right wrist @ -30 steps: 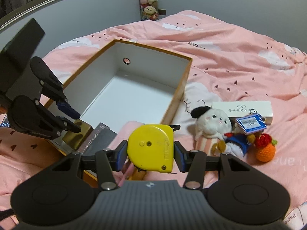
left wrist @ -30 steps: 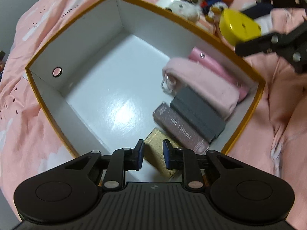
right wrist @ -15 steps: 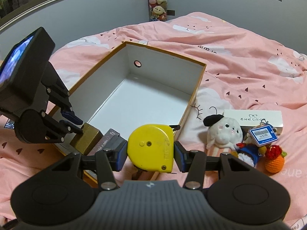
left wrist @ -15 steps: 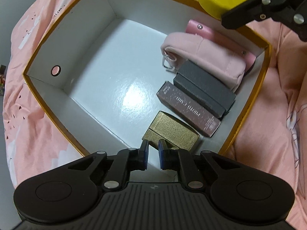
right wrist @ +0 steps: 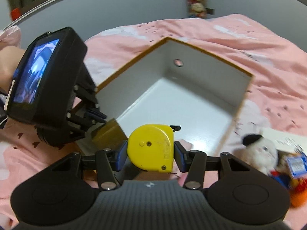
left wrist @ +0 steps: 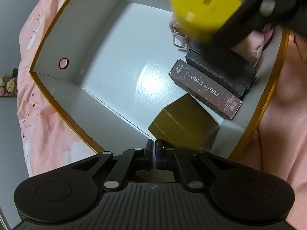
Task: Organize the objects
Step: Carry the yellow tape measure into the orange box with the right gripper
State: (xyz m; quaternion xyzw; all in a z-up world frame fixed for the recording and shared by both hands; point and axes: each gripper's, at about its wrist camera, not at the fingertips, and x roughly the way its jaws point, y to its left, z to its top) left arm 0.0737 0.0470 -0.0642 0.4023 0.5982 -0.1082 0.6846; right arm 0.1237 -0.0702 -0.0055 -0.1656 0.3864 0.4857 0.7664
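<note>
The jaws of the right gripper [right wrist: 150, 156] clamp the yellow tape measure [right wrist: 151, 147] flat-face up, above the near end of the white box [right wrist: 247, 88], whose bare floor lies ahead and below. The left gripper [left wrist: 155, 151], jaws closed and empty, tilts steeply down beside the gold box [left wrist: 184, 122].

Tape measure [left wrist: 203, 9] motion-blurred, cut by top edge in left view. Pink pouch [left wrist: 253, 46] mostly hidden behind it. Plush toy [right wrist: 257, 153] blurred.
</note>
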